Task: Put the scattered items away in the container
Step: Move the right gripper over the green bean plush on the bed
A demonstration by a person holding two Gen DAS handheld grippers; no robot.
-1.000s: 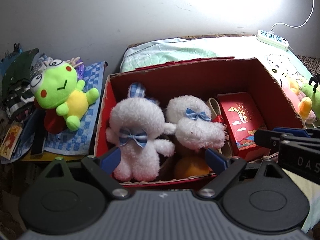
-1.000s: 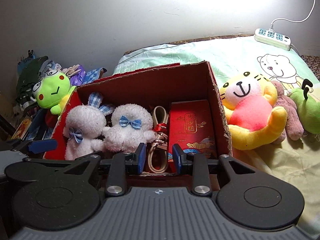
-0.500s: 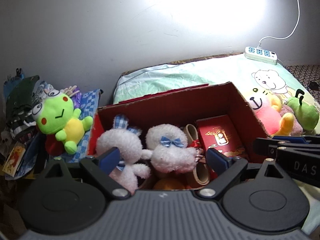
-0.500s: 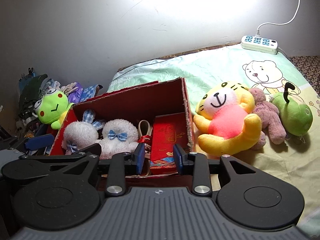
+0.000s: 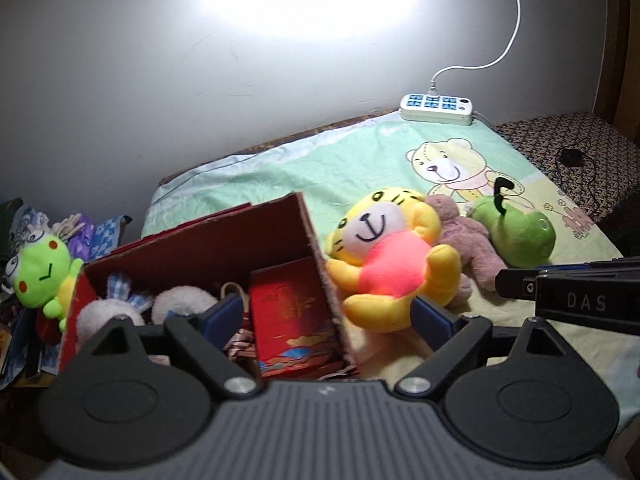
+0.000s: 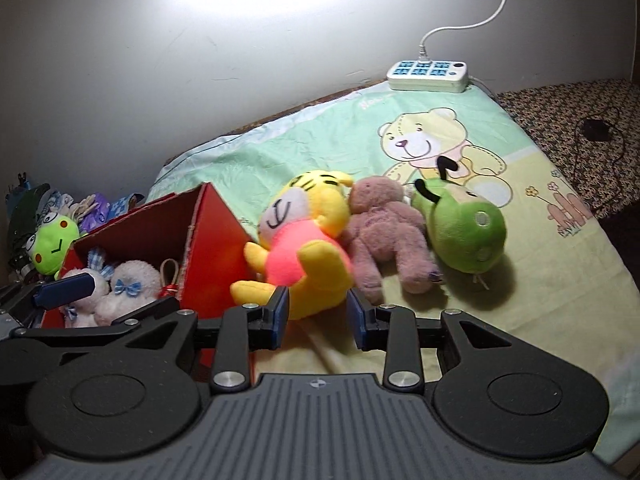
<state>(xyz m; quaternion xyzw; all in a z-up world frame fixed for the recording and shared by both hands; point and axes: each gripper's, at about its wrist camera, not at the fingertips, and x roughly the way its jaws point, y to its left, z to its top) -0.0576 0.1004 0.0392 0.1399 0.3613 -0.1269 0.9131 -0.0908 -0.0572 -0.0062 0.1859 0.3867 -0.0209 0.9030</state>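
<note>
While parted, right gripper [image 6: 316,314] above bedsheet [image 6: 540,280].

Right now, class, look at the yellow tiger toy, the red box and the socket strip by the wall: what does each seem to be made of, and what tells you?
Yellow tiger toy: soft plush fabric, matte and fuzzy, probably stuffed, going by its rounded limbs. Red box: cardboard, dull red, with a raw brown edge at its rim. Socket strip: likely hard plastic, smooth and pale.

Yellow tiger plush [image 6: 304,248] lies beside red box [image 6: 216,240].
</note>
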